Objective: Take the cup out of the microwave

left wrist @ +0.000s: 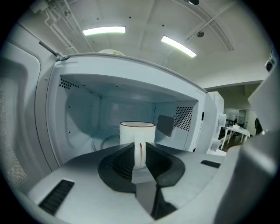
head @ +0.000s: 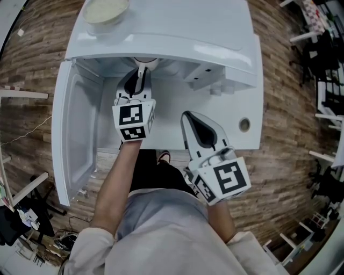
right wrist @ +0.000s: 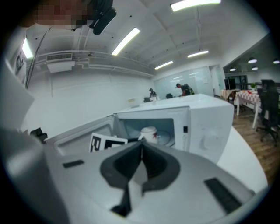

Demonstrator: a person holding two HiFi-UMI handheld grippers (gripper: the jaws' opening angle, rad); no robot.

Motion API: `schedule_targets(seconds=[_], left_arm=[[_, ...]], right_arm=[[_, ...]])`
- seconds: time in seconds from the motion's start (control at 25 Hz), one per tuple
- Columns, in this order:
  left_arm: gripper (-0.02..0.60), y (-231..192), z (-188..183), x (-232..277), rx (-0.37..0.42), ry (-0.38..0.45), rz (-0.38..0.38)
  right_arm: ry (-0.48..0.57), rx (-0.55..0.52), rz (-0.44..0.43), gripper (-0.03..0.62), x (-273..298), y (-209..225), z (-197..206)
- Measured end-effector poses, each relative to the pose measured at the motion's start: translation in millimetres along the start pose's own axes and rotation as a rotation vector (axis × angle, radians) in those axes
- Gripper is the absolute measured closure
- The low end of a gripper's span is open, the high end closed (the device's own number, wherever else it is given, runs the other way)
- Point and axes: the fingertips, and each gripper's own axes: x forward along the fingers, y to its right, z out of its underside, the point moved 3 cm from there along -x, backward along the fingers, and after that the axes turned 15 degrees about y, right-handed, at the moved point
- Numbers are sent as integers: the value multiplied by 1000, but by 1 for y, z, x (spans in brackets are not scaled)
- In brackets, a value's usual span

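Both tongs are narrow, but only one pair has anything in it. The left tongs (left wrist: 139, 152) reach into the cavity of the microwave (head: 215, 32) and are closed on the handle of the cup (left wrist: 133, 131) — the dark pads sit against the handle's two sides, and the white body with its dark rim stands upright just beyond the tips. The right tongs (right wrist: 141, 146) are empty, with their tips brought together. They hang outside the oven over the front edge of the bench (head: 250, 107), toward its right front corner, and point at the open cavity.

The cup stands on the oven floor near the middle of the cavity, and a round tray shows beside it. The door (head: 75, 134) is swung wide open past the bench's left edge. The microwave itself fills most of the bench from the back edge forward. On its roof, toward the back left corner, rests a pale bowl (head: 106, 9). A wooden floor (head: 290, 161) surrounds the bench — chairs stand off to the right
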Motion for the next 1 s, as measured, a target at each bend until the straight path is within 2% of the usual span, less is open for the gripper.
schedule_targets(seconds=[1.0], left_arm=[[515, 27, -10, -43, -40, 18, 23]], right_arm=[[43, -6, -9, 571, -23, 2, -13]])
